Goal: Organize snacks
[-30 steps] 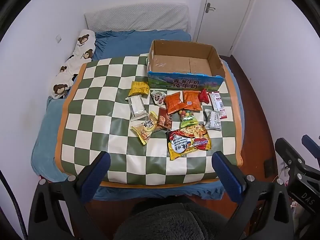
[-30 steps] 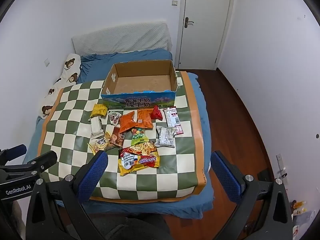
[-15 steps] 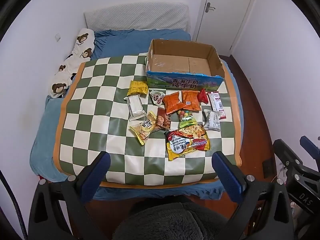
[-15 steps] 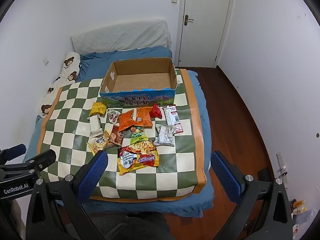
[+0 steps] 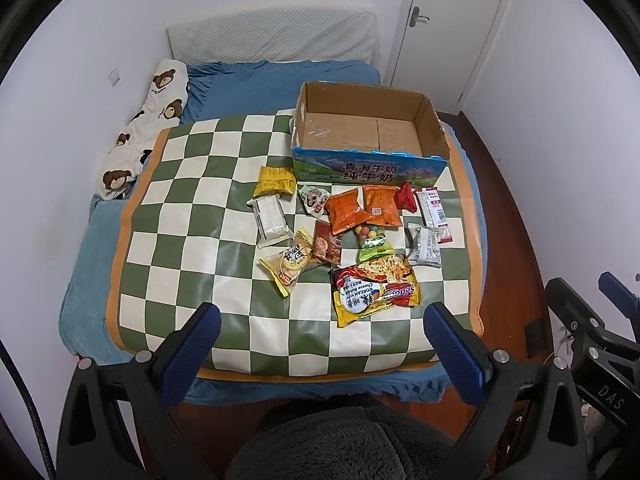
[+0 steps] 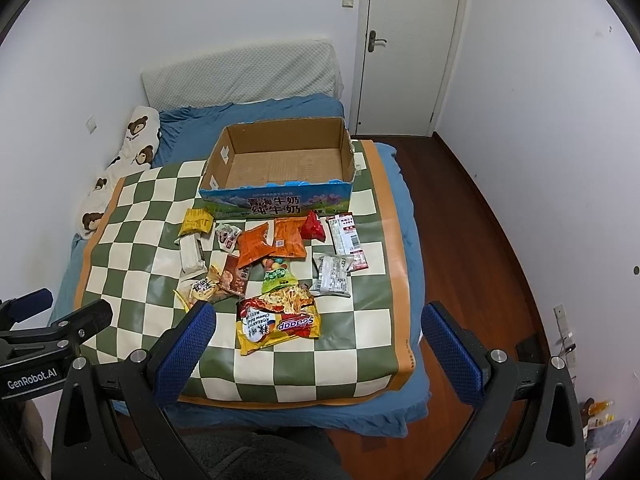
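Both grippers hang back off the foot of the bed, nothing in them. Left gripper (image 5: 320,344) spread wide, its blue ribbed pads (image 5: 452,354) well apart; right gripper (image 6: 318,346) likewise released, pads splayed over the mat's near edge.

The snacks sit in a loose cluster on the glossy green-and-cream checked mat (image 5: 192,216), just in front of the box (image 5: 360,168). That box is open-topped corrugated cardboard, torn rim, blue printed front wall, bare brown floor inside. Nearest the grippers lies the big crinkly noodle pack (image 5: 374,288), yellow and red foil. Behind it a green candy bag (image 5: 374,242) with round coloured sweets showing, partly tucked under two orange packets (image 5: 362,212). A small red pouch (image 5: 406,198) touches the box front. Silver wrapper (image 5: 425,246) on the right, a flat white-and-red sachet (image 5: 434,214) beside it. Left side: yellow packet (image 5: 275,182), pale clear-wrapped bar (image 5: 270,220), a yellow biscuit bag (image 5: 289,266) overlapping a brown one (image 5: 327,246).

Small print on most wrappers is unreadable. The right gripper's pad cuts off the biscuit bag's corner in its own view.
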Action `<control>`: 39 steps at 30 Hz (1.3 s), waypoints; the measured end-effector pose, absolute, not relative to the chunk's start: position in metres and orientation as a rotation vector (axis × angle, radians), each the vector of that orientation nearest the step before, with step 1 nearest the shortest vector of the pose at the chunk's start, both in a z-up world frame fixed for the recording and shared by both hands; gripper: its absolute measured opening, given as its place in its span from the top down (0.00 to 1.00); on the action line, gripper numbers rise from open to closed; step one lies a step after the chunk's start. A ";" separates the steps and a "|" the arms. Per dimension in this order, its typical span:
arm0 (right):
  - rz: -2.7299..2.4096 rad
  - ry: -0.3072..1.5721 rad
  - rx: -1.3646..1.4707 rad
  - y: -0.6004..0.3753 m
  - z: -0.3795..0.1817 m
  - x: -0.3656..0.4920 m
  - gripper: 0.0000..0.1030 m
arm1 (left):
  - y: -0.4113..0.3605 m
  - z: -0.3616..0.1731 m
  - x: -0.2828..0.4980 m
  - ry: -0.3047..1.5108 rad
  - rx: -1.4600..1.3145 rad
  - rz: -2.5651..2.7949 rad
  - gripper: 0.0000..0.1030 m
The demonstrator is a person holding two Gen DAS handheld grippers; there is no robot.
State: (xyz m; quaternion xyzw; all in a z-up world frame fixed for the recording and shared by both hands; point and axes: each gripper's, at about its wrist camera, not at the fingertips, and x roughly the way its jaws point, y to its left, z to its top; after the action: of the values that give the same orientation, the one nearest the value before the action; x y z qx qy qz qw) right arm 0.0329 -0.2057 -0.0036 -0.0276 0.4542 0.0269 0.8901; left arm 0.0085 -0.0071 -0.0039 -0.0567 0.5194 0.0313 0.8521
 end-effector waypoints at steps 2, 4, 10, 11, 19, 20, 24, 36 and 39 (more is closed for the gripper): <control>0.056 0.943 -0.055 -0.206 -0.004 0.035 0.00 | -0.005 -0.001 0.009 1.093 -0.119 0.066 0.00; 0.056 0.943 -0.055 -0.206 -0.003 0.036 0.00 | -0.004 -0.001 0.009 1.094 -0.122 0.066 0.00; 0.056 0.941 -0.054 -0.205 -0.002 0.038 0.00 | -0.005 0.000 0.008 1.093 -0.122 0.066 0.00; 0.055 0.941 -0.053 -0.204 -0.002 0.039 0.00 | -0.005 0.000 0.009 1.093 -0.123 0.065 0.00; 0.049 0.934 -0.059 -0.204 0.000 0.043 0.00 | -0.003 0.000 0.022 1.099 -0.126 0.056 0.00; 0.048 0.935 -0.058 -0.203 0.000 0.044 0.00 | -0.003 0.001 0.022 1.098 -0.126 0.057 0.00; 0.046 0.933 -0.057 -0.202 0.000 0.046 0.00 | -0.005 0.003 0.029 1.094 -0.120 0.058 0.00; 0.043 0.915 -0.044 -0.202 0.006 0.042 0.00 | -0.003 0.004 0.029 1.088 -0.122 0.053 0.00; 0.043 0.912 -0.040 -0.202 0.007 0.041 0.00 | -0.003 0.004 0.030 1.088 -0.121 0.054 0.00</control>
State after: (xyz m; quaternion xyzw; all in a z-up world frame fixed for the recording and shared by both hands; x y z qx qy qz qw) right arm 0.0411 -0.2018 0.0070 -0.0195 0.4403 0.0207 0.8974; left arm 0.0298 -0.0025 0.0043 -0.0577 0.5172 0.0257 0.8535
